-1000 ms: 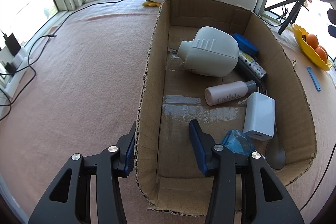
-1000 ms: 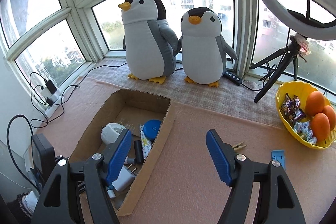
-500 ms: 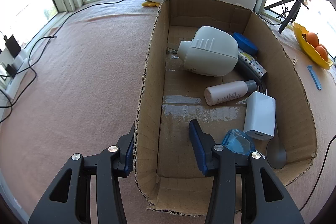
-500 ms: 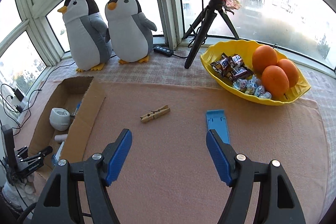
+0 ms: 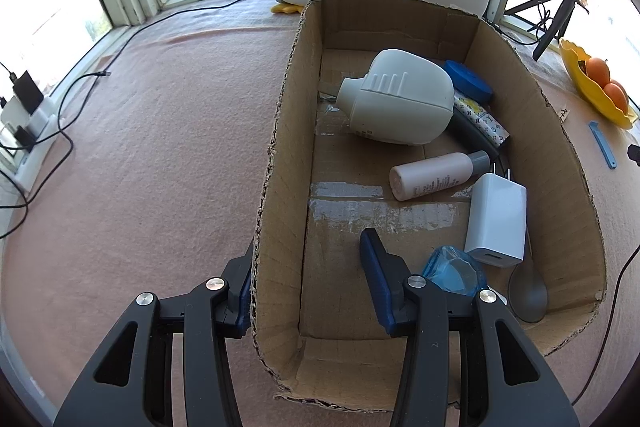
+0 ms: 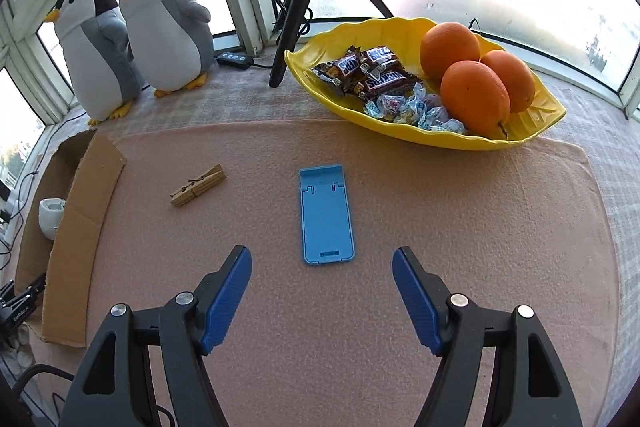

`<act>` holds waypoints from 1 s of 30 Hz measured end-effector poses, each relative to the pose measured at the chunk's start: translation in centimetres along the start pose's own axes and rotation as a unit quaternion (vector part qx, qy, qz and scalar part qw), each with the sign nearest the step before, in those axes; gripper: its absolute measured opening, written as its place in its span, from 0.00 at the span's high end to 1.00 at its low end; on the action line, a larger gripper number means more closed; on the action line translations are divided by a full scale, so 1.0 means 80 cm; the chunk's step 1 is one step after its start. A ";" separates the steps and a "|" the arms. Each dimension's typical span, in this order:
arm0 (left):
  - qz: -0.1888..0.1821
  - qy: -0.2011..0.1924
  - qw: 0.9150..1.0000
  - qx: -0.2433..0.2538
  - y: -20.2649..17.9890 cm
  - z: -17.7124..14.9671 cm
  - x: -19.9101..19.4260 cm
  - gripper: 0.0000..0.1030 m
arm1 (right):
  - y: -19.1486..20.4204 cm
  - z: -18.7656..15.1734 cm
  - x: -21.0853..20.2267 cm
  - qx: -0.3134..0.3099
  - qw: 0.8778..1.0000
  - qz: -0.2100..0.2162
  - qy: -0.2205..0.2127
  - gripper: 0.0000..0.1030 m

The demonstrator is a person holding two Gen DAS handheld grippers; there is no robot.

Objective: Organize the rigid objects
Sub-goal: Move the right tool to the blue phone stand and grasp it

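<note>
While the left tool (image 5: 306, 269) is staying clamped on the box (image 5: 276, 163) wall, the right tool (image 6: 322, 291), open and empty, is swinging away from the box and lining up on the blue stand (image 6: 326, 215), likely the next pick.

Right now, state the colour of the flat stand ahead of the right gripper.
Light blue stand; right wrist view.

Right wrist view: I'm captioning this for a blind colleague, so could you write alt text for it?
An open hand-held gripper points down at a flat blue phone stand on a pink cloth. A wooden clothespin and a cardboard box lie left; a yellow bowl of oranges and sweets sits behind.
</note>
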State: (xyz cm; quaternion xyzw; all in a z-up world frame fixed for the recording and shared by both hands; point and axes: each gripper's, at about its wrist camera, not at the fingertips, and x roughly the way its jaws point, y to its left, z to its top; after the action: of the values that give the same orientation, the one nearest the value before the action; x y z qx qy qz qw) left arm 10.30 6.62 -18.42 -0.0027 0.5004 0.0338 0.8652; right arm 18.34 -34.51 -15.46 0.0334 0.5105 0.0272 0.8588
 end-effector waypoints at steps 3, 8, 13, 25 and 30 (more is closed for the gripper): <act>0.000 0.000 1.000 0.000 0.000 0.000 0.000 0.55 | 0.002 0.007 0.016 -0.009 1.000 -0.004 0.015 0.33; 0.001 0.000 1.000 -0.001 0.000 0.000 0.000 0.55 | -0.001 0.021 0.038 -0.009 0.999 -0.007 0.033 0.33; 0.001 0.000 1.000 -0.001 -0.001 0.000 0.000 0.55 | 0.001 0.031 0.058 -0.023 0.998 -0.017 0.054 0.38; 0.001 0.000 1.000 -0.001 -0.001 0.000 0.000 0.55 | 0.003 0.045 0.083 -0.038 0.995 -0.025 0.084 0.54; 0.001 0.000 1.000 -0.001 0.000 0.000 0.000 0.55 | 0.004 0.048 0.083 -0.040 0.995 -0.026 0.089 0.68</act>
State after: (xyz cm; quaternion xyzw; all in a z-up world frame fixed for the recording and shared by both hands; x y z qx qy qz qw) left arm 10.28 6.62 -18.47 -0.0032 0.5006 0.0350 0.8649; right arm 24.87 -33.80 -19.45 -0.0169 0.5838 0.0280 0.8112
